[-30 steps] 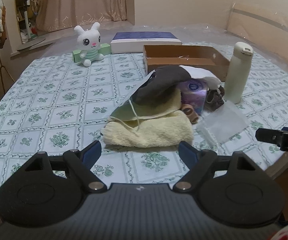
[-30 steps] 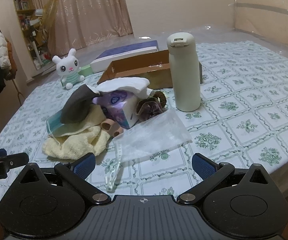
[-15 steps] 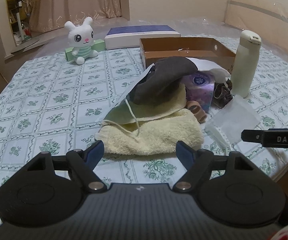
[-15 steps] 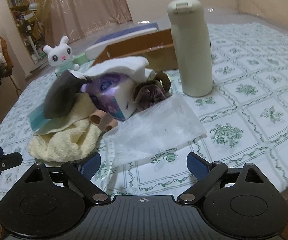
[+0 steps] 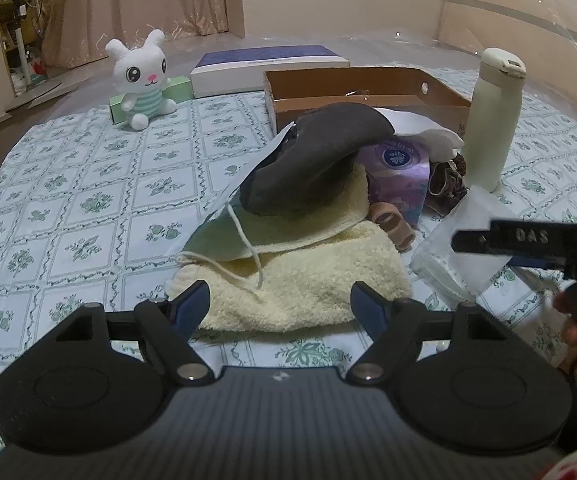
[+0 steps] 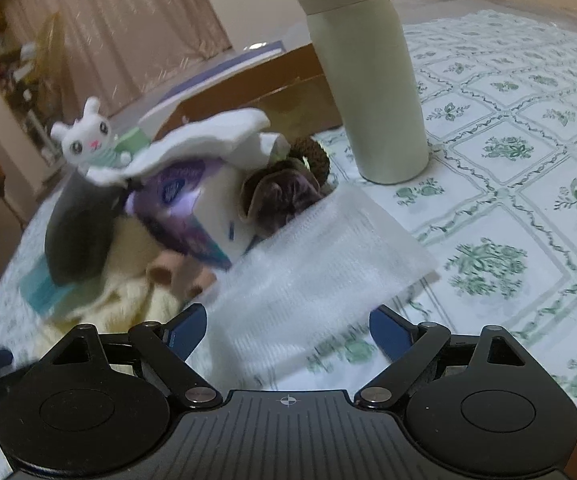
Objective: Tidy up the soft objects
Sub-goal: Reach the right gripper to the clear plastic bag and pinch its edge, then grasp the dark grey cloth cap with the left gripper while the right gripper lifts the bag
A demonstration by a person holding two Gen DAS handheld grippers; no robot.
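A pile of soft things lies on the patterned table. A yellow towel (image 5: pixel 304 280) is at the bottom, with a face mask (image 5: pixel 224 236) and a dark grey cloth (image 5: pixel 312 160) on top. A purple tissue pack (image 5: pixel 396 176) and a brown scrunchie (image 5: pixel 446 180) lie behind. A white gauze bag (image 6: pixel 316 256) lies to the right. My left gripper (image 5: pixel 280 306) is open, right in front of the towel. My right gripper (image 6: pixel 286 330) is open, its fingers either side of the gauze bag's near edge.
An open cardboard box (image 5: pixel 352 88) stands behind the pile. A cream bottle (image 5: pixel 492 120) stands to its right. A white bunny toy (image 5: pixel 140 76) and a blue-white flat box (image 5: pixel 268 64) sit at the back. The table's front edge is close under both grippers.
Both grippers have moved forward toward the pile. The right one has come down low over the gauze bag, and the left one has closed in on the towel.
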